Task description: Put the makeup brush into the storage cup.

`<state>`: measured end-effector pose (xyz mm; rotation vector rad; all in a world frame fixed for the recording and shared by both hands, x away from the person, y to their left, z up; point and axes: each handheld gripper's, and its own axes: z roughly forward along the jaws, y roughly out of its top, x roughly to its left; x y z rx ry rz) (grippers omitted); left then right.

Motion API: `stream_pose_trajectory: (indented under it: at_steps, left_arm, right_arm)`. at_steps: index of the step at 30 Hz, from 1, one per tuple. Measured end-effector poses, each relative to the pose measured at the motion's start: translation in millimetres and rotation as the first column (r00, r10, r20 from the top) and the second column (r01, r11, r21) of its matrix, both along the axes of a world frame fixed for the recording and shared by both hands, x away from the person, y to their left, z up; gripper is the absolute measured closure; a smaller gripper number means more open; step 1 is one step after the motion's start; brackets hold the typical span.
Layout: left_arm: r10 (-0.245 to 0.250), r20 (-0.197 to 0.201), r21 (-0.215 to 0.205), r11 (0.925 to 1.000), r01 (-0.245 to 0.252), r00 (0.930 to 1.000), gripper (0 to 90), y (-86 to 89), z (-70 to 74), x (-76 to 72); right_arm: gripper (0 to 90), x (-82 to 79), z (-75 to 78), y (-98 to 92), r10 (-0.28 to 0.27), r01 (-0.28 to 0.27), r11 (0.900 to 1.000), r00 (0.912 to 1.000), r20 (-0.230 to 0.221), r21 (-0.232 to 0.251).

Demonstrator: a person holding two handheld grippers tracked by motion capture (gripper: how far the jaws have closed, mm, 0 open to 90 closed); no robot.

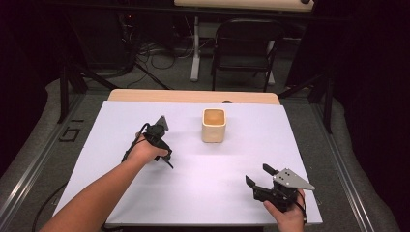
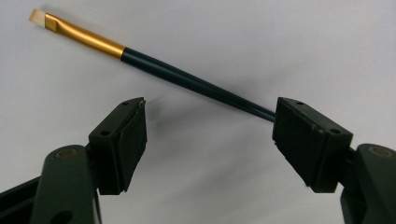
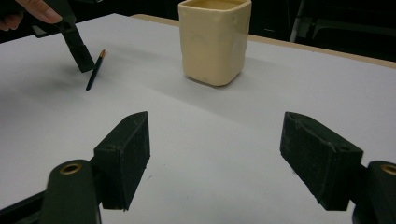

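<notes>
A paintbrush (image 2: 187,79) with a dark handle, gold ferrule and pale bristles lies flat on the white table sheet (image 1: 193,193). My left gripper (image 2: 210,109) points down over it with jaws wide open. The handle runs slantwise just beyond the tips and passes behind the right-hand jaw; no pad presses on it. In the high view the left gripper (image 1: 163,155) sits left of centre. The right gripper view has the paintbrush (image 3: 95,71) beside the left gripper (image 3: 80,58). My right gripper (image 3: 215,121) (image 1: 261,179) rests near the front right, open with nothing between its jaws.
A cream square cup (image 1: 213,124) (image 3: 215,39) stands upright at the table's middle back, to the right of the left gripper. The wooden table edge (image 1: 193,95) runs behind the sheet. A black chair (image 1: 244,48) and cables stand on the floor beyond.
</notes>
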<state>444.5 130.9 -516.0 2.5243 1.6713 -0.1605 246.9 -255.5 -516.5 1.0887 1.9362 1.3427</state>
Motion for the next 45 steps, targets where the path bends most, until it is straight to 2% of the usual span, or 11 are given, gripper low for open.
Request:
stream_pose_trajectory:
  at_steps: [17, 26, 45]
  left_arm:
    - [0.018, -0.006, 0.006, 0.9998, -0.018, 0.9998, 26.1, -1.3, -5.3, 4.9]
    - [0.015, -0.009, 0.023, 0.9996, -0.015, 0.9998, 26.1, -1.6, -7.5, 6.7]
    - [0.053, -0.004, 0.014, 0.9985, -0.053, 0.9986, 26.4, -2.3, -11.2, 9.4]
  right_arm:
    - [24.3, 0.0, 0.0, 0.1, 0.004, -0.004, 1.0, 1.0, 0.0, 0.001]
    - [24.4, 0.0, 0.0, 0.2, 0.007, -0.007, 1.0, 1.0, 0.001, 0.002]
    - [24.4, 0.0, -0.3, 0.9, 0.015, -0.015, 1.0, 0.9999, 0.0, 0.003]
